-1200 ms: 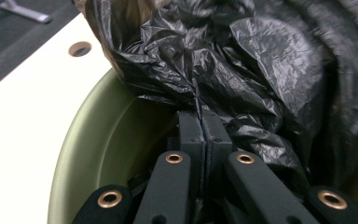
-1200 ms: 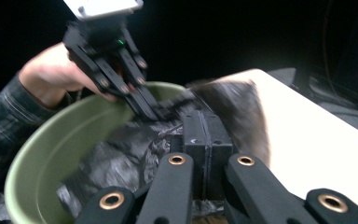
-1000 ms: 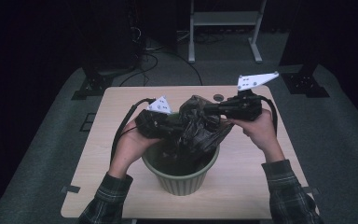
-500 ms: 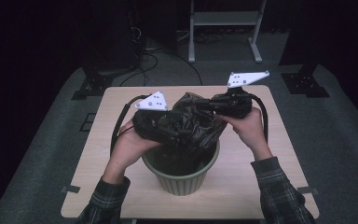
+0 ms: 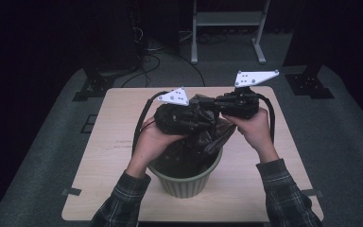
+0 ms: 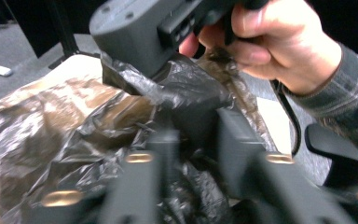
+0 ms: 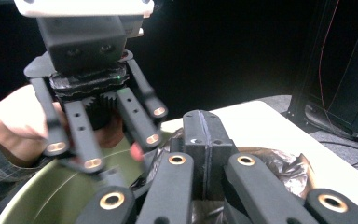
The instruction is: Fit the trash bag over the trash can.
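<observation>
Black bag [image 5: 196,137]: crinkled, glossy plastic, bunched above green pot [image 5: 184,182].

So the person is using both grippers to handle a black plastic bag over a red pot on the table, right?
Not quite: the pot is green, not red, as the high view shows. The rest holds: the left gripper and right gripper both work the black plastic bag above it on the table.
</observation>
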`<move>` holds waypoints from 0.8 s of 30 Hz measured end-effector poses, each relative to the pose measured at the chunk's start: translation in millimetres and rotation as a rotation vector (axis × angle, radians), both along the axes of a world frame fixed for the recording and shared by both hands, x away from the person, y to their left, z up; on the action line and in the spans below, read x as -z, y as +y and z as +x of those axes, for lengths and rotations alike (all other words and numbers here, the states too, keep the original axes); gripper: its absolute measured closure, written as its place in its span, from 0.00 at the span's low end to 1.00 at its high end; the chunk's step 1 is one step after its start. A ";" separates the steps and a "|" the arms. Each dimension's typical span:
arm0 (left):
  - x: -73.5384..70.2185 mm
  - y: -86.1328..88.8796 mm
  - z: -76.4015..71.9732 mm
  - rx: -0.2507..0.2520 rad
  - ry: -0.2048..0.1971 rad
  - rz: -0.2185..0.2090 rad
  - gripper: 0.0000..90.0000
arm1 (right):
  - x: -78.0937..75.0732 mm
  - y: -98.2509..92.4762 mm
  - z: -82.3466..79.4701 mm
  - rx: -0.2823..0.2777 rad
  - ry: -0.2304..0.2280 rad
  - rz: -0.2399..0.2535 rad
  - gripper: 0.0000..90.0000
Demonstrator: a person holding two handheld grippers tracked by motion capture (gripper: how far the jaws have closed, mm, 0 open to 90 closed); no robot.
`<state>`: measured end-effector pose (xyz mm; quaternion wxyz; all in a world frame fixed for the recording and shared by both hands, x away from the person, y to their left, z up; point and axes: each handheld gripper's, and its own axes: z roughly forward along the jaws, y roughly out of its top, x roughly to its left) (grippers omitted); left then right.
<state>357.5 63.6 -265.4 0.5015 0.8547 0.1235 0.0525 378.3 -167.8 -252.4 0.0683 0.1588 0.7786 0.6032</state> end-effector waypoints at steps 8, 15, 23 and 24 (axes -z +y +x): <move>3.9 20.2 -0.4 -0.067 -0.020 0.036 1.00 | 7.8 -30.0 -9.2 0.027 0.015 0.016 0.73; 5.6 33.8 0.0 -0.087 -0.017 0.022 1.00 | 22.0 -63.0 -20.4 0.059 0.050 0.006 0.63; 5.2 34.1 -2.1 -0.079 -0.020 0.022 1.00 | 40.9 -51.9 -14.1 0.024 0.113 -0.067 0.96; 5.2 36.2 -3.4 -0.078 -0.020 0.020 1.00 | 41.7 -50.4 -14.3 0.026 0.107 -0.081 1.00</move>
